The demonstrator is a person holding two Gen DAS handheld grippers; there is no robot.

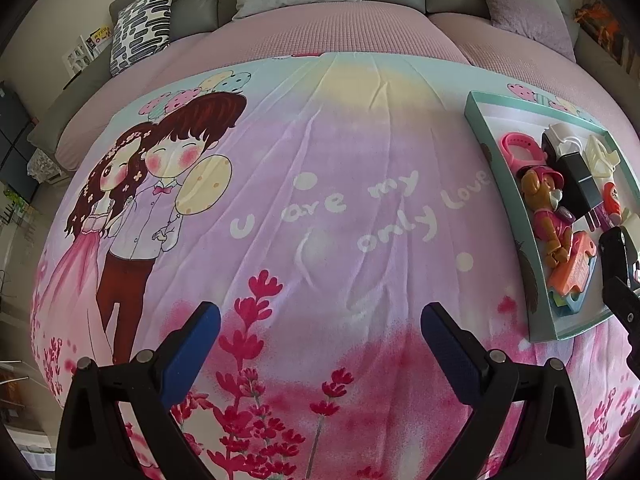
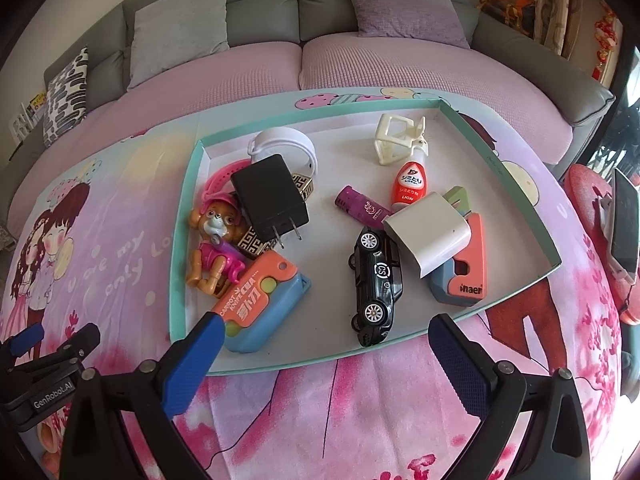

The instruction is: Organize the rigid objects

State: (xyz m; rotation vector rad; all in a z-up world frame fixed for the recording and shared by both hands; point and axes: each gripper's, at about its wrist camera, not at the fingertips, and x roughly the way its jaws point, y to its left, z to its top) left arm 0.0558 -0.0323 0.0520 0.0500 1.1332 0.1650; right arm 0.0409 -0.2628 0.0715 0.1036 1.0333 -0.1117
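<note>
With both my left gripper (image 1: pixel 320 336) and right gripper (image 2: pixel 326 346) spread wide and empty, I worry that reaching into the crowded tray (image 2: pixel 182 216) for the black toy car (image 2: pixel 376 280) nudges the white charger (image 2: pixel 428 236) leaning against it.

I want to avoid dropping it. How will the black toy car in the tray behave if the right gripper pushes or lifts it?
The black toy car has four visible wheels, so a lengthwise push would probably roll it. Its glossy body looks rigid, perhaps slippery. It touches the white charger, which may shift.
</note>
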